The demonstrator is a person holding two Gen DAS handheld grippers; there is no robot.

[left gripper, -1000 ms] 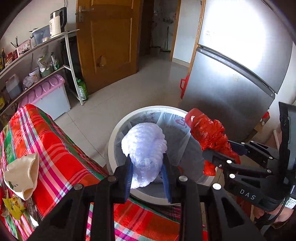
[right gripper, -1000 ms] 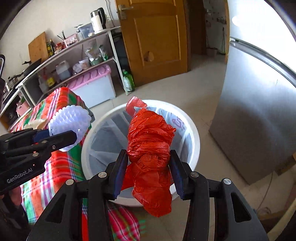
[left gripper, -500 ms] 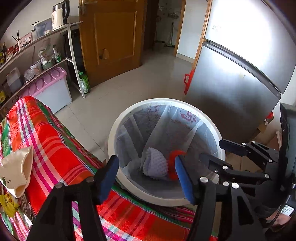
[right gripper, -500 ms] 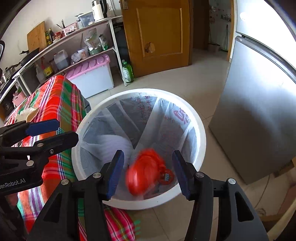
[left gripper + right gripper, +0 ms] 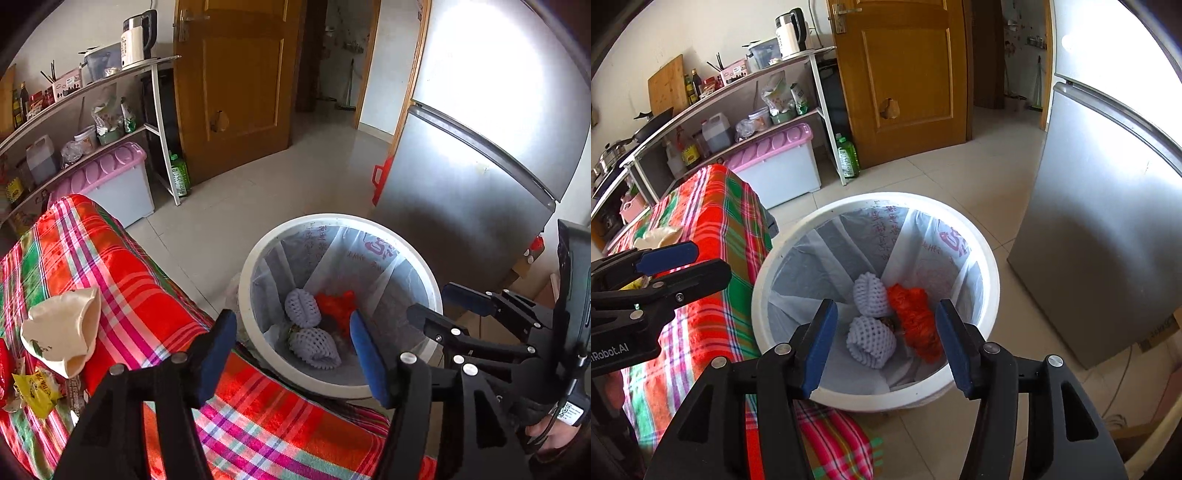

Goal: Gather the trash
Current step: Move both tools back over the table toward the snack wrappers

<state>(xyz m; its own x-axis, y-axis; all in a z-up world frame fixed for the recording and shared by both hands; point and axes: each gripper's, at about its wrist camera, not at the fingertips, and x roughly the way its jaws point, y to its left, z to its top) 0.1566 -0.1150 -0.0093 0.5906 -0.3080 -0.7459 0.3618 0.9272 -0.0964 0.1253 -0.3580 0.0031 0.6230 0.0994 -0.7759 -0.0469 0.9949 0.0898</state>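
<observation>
A white bin [image 5: 255, 266] [image 5: 764, 280] lined with a clear bag stands on the floor beside the table. Two white foam fruit nets [image 5: 302, 308] [image 5: 871, 341] and a crumpled red plastic bag [image 5: 336, 302] [image 5: 916, 317] lie at its bottom. My left gripper [image 5: 291, 325] hangs open and empty above the bin's near rim. My right gripper [image 5: 886, 314] is open and empty over the bin too. Each gripper shows in the other's view, the right one [image 5: 430, 301] and the left one [image 5: 709, 260]. A cream paper wrapper [image 5: 62, 328] and a yellow wrapper [image 5: 35, 387] lie on the table.
The table wears a red plaid cloth [image 5: 129, 273] [image 5: 713, 206]. A steel fridge [image 5: 461, 184] [image 5: 1108, 221] stands close behind the bin on the right. A pink-lidded storage box [image 5: 110, 184], a loaded shelf rack [image 5: 746, 103] and a wooden door [image 5: 240, 81] stand beyond bare tiled floor.
Both grippers opened and let go. The foam net dropped from the left one and the red bag from the right one, and both now lie in the bin.
</observation>
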